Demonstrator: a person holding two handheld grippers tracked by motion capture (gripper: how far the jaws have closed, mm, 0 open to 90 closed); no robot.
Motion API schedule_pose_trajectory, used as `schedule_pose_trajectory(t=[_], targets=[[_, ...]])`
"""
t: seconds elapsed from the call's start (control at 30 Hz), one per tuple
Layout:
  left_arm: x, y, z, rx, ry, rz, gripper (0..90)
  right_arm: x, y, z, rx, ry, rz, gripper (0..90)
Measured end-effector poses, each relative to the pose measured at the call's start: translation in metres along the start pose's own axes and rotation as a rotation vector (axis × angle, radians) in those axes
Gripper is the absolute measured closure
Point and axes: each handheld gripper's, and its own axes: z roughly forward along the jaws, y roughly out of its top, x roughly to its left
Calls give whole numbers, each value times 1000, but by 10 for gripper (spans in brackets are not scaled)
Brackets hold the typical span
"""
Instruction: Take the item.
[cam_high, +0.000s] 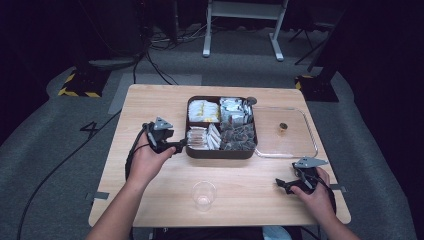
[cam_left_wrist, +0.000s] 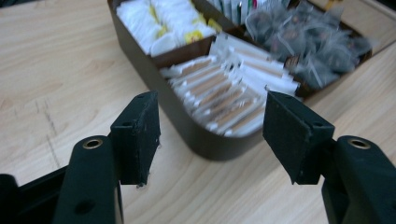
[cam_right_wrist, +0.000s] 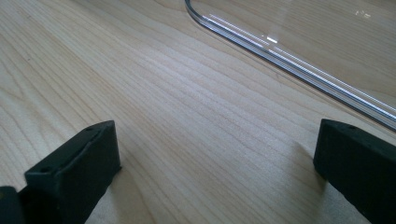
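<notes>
On the desk, the left gripper is holding its jaws apart at the brown compartment box, while the right gripper, jaws likewise apart, is resting near the clear lid and plastic cup.

Brown four-compartment box, lid off, toward the table's far edge, centre. Holds white-yellow sachets, silver packets, white paper sticks, dark tea bags. Clear lid flat just right. Clear cup upright near the front edge.
</notes>
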Motion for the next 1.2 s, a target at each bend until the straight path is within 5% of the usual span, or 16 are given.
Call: schedule_pose_trajectory(t=[0.47,1.2], targets=[[-6,37,37,40,-4,35,395,-1,1,1,0,4,-4,3],[12,78,105,66,-16,59,439,-1,1,1,0,5,-5,3]])
